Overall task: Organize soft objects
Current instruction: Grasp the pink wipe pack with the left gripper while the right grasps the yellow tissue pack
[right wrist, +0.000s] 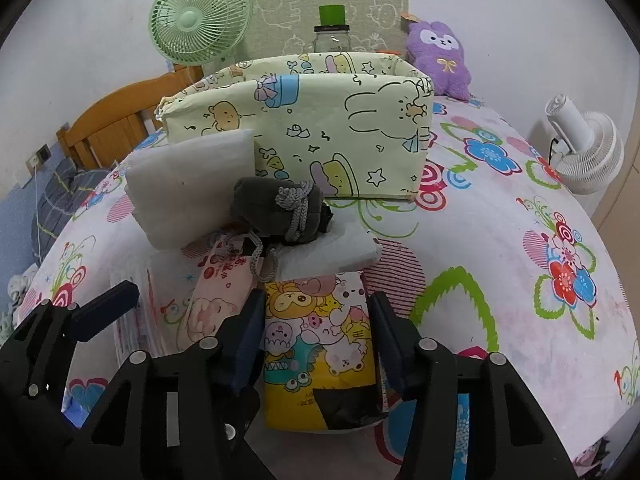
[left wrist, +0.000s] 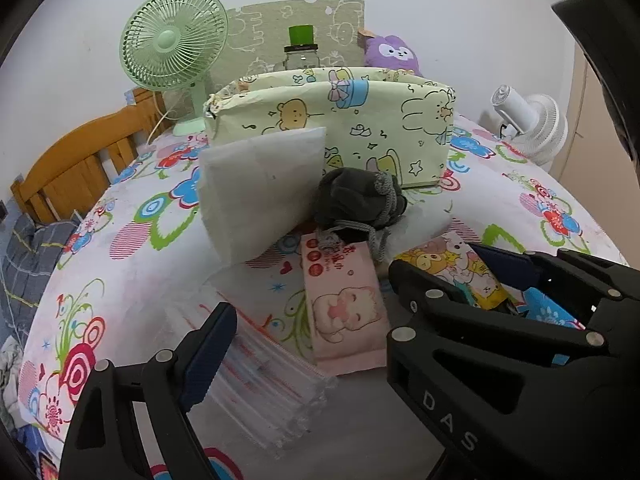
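Two grippers work a flowered bedspread [right wrist: 500, 240]. We see the right gripper [right wrist: 318, 340] with its fingers pressed on both sides of a yellow cartoon tissue pack [right wrist: 316, 344], which lies flat on the spread; a black patch hides the pack's near corner. We see the left gripper [left wrist: 308, 316] standing wide, nothing between its fingers, above a pink wipes pack [left wrist: 344, 304] and a stack of clear zip bags [left wrist: 264, 380] whose count we cannot make out. Beyond lie one grey drawstring pouch [right wrist: 276, 208] on a folded white sheet [right wrist: 332, 256], one white padded packet [right wrist: 192, 184] leaning upright, and one cartoon-print fabric bin [right wrist: 304, 128], its inside hidden. Behind it: one jar [right wrist: 332, 36] with a green cap, partly hidden, one purple plush toy [right wrist: 440, 56], two fans, green [right wrist: 200, 20] and white [right wrist: 588, 156].
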